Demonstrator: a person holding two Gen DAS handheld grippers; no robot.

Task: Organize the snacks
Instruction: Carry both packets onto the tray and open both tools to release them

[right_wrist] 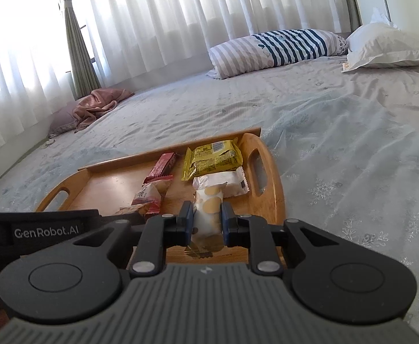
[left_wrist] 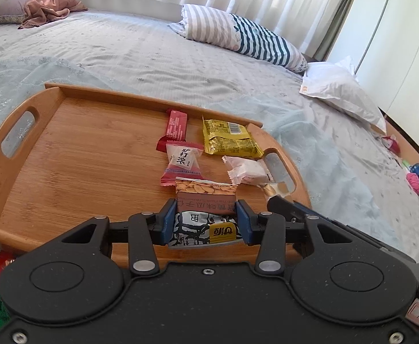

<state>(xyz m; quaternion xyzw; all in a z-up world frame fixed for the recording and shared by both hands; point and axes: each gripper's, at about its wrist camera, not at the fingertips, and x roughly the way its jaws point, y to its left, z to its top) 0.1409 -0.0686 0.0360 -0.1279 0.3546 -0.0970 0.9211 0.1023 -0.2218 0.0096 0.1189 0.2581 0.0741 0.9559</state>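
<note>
Left gripper (left_wrist: 206, 218) clamps sunflower-seed packet (left_wrist: 205, 200) over bamboo tray (left_wrist: 66, 154); right gripper (right_wrist: 207, 220) pinches white gold-dotted snack (right_wrist: 208, 215).

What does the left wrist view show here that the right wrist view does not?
Only the left wrist view: the left hand-held gripper shut on a sunflower-seed packet, and small colourful items at the bed's far edge.

Only the right wrist view: the right hand-held gripper shut on a white wrapper with yellow circles, and the green curtain.

Both: the wooden tray, red bar, yellow packet, pale pink-white wrapper, red-and-white pouch, striped pillow and pink cloth.
</note>
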